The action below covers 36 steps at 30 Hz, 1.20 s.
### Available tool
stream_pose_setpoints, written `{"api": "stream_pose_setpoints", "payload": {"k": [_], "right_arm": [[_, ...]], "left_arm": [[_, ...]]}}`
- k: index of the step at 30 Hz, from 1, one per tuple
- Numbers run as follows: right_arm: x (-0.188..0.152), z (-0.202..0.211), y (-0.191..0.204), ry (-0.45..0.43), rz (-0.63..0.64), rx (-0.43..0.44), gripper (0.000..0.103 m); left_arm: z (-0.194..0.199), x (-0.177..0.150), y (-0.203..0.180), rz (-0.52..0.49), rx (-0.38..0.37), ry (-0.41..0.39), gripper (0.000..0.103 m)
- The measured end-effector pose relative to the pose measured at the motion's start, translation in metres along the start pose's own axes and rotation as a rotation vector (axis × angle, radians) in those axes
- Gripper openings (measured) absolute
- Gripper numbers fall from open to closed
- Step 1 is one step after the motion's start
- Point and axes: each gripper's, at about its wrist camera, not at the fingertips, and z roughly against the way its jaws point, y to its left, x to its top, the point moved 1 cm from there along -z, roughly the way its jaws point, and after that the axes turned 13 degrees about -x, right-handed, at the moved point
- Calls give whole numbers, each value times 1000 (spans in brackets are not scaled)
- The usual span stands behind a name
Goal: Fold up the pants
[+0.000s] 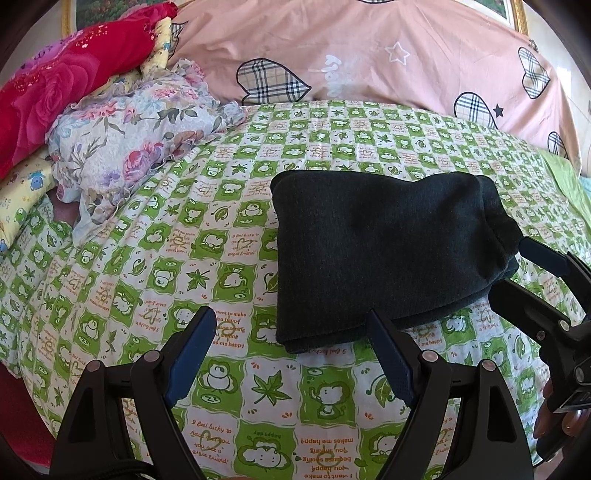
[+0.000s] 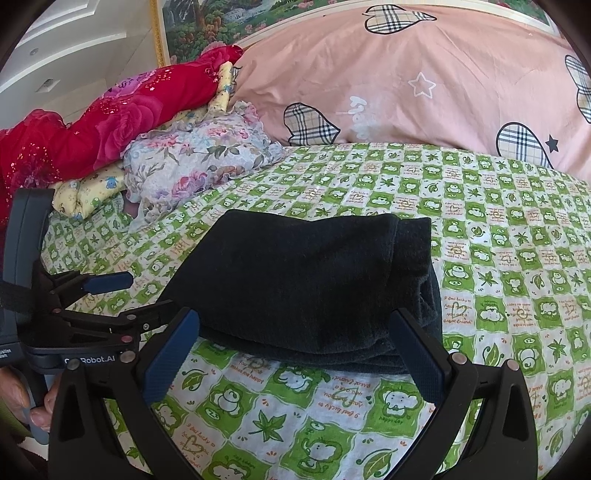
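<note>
Home bedroom; patterned bedsheet [image 1: 229,369], pink duvet [image 1: 369,55] (framed painting [image 2: 229,18] behind)

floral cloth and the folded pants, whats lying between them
Nothing: only bare green-checked bedsheet between floral cloth and dark folded pants, clearest in left wrist view.

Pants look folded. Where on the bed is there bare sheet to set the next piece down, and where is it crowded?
Bare green checked sheet lies left of the folded pants, up to the floral cloth. Another strip runs between the pants and the pink duvet. Crowded: the far-left corner, with the red blanket piled above the floral cloth.
</note>
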Motion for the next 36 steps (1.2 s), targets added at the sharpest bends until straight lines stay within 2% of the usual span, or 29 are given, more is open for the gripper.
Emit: {"api": "stream_pose_setpoints", "payload": {"k": [14,36], "right_arm": [[6,0,1,-12,1,10,102],[14,-5,-9,-16,-20,-2,102]], "left_arm": [[4,7,0,13,-15,-14,84],[-3,21,-4,-17,10,-40,84]]}}
